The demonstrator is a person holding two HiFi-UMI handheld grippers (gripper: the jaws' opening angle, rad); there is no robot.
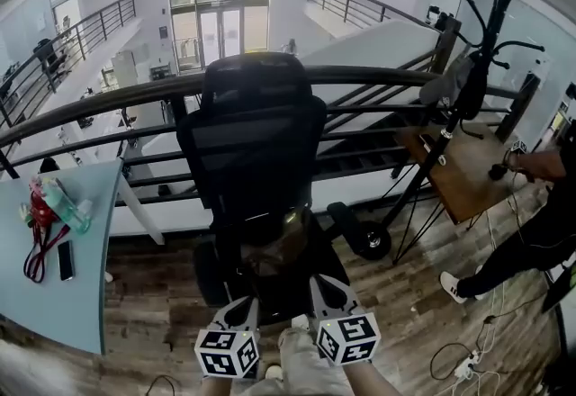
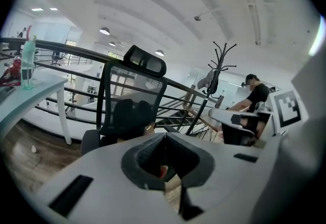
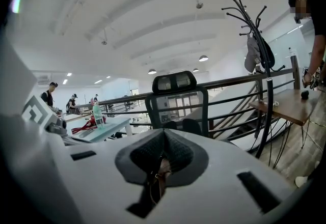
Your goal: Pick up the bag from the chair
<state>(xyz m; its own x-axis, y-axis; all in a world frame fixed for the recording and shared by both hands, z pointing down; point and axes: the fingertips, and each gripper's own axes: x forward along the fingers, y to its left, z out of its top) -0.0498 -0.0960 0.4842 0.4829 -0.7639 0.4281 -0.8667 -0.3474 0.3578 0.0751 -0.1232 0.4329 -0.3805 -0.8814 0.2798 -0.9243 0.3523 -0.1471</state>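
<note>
A black office chair (image 1: pixel 256 142) faces me in the head view, and a dark brownish bag (image 1: pixel 273 250) lies on its seat. My left gripper (image 1: pixel 245 306) and right gripper (image 1: pixel 324 284) hover side by side at the seat's front edge, pointing toward the bag. In the left gripper view the jaws (image 2: pixel 164 135) meet at the tip, and the bag (image 2: pixel 130 116) shows as a dark lump before the chair back (image 2: pixel 133 90). The right gripper (image 3: pixel 164 131) is likewise shut, with the bag (image 3: pixel 184 126) beyond it. A brown strip shows in its jaw gap; what it is stays unclear.
A light-blue table (image 1: pixel 63 268) at the left carries a bottle (image 1: pixel 67 205) and a phone (image 1: pixel 66 261). Behind the chair runs a dark railing (image 1: pixel 378 75). To the right are a coat stand (image 1: pixel 477 70), a wooden table (image 1: pixel 463 174) and a person (image 1: pixel 540 232). Cables and a power strip (image 1: pixel 463 367) lie on the floor.
</note>
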